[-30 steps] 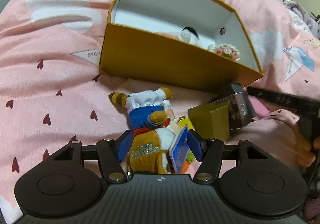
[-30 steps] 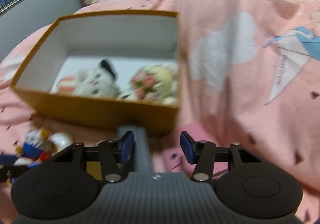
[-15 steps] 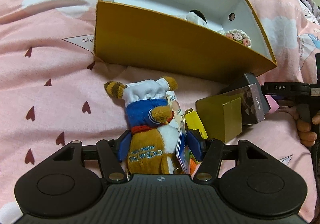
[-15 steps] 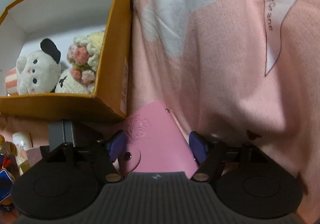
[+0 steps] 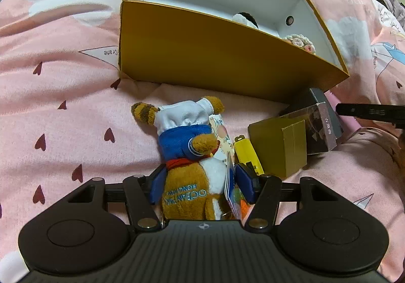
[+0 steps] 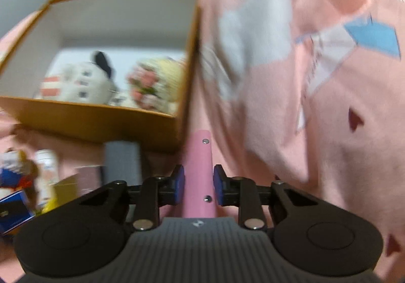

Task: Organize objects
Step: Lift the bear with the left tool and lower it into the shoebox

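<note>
An open yellow cardboard box lies on the pink bed cover; it also shows in the right wrist view. Inside are a white plush and a crocheted flower bundle. My left gripper is shut on a brown plush toy in a blue and white outfit, lying in front of the box. My right gripper is shut on a flat pink case, held edge-up just right of the box's near corner.
A small gold box, a dark box, a yellow item and a paper tag lie right of the plush. The right gripper's black body shows at the right edge. The quilt rises steeply to the right.
My right gripper has closed on the pink case and lifted it, turning it edge-up, and the view has swung back toward the box. My left gripper stays on the plush.
</note>
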`<control>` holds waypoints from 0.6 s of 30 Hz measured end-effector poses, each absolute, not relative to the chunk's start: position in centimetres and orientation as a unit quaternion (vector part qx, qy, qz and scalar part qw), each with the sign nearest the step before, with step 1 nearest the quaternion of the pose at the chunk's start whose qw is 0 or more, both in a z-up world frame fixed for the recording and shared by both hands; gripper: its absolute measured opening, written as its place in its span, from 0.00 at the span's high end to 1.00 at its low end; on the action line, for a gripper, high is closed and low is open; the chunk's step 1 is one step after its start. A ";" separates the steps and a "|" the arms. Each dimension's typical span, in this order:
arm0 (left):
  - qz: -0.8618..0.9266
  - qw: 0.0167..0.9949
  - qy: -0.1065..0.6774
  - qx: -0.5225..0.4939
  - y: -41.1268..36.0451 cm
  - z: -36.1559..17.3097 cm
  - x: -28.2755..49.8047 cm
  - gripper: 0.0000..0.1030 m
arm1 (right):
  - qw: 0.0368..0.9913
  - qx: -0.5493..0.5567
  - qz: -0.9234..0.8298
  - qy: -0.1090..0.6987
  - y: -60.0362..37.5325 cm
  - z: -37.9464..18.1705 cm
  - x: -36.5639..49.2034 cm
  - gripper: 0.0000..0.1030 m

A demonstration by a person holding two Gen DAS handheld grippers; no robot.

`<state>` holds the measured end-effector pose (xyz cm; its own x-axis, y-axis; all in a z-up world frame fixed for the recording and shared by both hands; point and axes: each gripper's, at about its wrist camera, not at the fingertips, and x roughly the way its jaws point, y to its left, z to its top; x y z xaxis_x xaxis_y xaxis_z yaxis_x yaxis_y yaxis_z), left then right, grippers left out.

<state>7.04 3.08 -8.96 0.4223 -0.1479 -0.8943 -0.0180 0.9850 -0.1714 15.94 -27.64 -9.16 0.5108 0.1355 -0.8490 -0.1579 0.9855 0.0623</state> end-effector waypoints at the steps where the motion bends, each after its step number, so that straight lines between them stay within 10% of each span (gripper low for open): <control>1: -0.039 0.840 0.536 -0.076 3.1 -9.0 7.1 0.34 | 0.868 -0.017 0.088 0.489 -27.4 -8.9 15.9 0.74; 18: -0.034 0.841 0.534 -0.079 3.4 -9.0 6.7 0.35 | 0.820 0.042 0.130 0.556 -28.6 -10.7 21.0 0.70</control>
